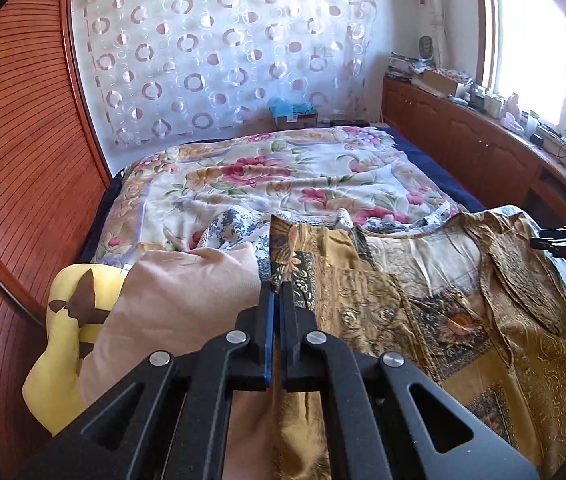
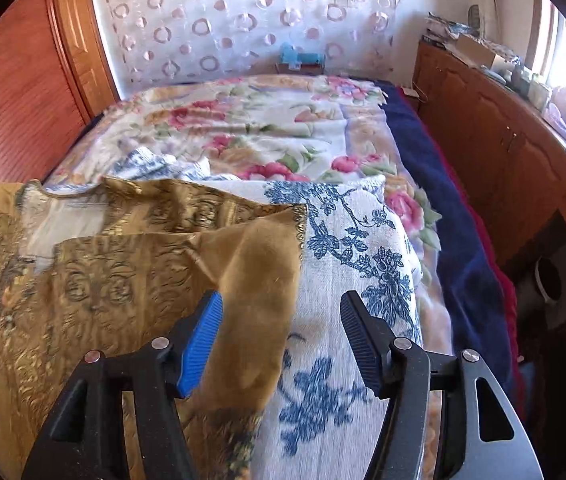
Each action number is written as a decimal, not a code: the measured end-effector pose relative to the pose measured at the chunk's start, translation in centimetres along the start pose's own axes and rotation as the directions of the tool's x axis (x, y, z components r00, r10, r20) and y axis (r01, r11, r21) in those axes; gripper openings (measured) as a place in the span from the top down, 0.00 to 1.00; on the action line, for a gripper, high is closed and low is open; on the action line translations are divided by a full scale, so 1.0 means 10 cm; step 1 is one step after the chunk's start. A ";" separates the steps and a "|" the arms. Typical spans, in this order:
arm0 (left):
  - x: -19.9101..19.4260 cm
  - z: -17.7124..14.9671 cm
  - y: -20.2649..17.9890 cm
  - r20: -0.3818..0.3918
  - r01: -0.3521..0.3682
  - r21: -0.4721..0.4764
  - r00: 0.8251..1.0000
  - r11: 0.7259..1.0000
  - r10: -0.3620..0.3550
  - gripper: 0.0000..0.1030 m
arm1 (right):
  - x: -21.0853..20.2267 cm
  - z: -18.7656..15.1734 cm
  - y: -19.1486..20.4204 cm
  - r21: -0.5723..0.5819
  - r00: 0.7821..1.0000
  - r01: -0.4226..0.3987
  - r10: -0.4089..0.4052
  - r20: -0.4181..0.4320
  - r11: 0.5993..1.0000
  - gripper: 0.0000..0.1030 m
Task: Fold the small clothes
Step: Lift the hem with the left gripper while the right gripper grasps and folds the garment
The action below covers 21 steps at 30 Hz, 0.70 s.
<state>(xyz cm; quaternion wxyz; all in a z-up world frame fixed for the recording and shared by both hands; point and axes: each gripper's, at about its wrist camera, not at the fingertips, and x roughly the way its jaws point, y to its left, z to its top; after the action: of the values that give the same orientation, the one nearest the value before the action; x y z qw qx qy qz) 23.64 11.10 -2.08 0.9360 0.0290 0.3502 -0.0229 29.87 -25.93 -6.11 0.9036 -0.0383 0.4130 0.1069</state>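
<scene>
Daylit interior, both views. Light from window (image 1: 539, 60) at far right, blown out to white w/ glare along frame. Strong fisheye bending at edges; dark vignette in corners. Left wrist view sharp throughout. Right wrist view softer: motion blur on gold garment (image 2: 83, 280) at near left; curtain (image 2: 243, 20) on far wall slightly hazy.

- The gold patterned garment (image 2: 83, 280) runs off the left edge of the right wrist view, its print smeared by blur.
- In the left wrist view its lower hem (image 1: 523, 420) is cut off at the bottom right.
- The clutter on the wooden cabinet (image 1: 483, 100) is too small to tell apart.
- The yellow cushion (image 1: 59, 344) is partly hidden behind the beige cloth (image 1: 171, 308).
</scene>
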 end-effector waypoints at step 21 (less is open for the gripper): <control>-1.54 -1.06 0.13 0.187 0.153 -0.065 0.973 0.986 -0.138 0.97 | -1.99 -1.04 0.38 -0.191 0.925 -0.158 0.213 0.315 0.969 0.97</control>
<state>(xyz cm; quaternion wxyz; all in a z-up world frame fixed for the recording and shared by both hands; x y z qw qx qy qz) 5.16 13.50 0.07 0.9602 -0.0361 0.2651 -0.0800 8.69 -27.05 2.22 0.9400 -0.0538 0.2460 0.2304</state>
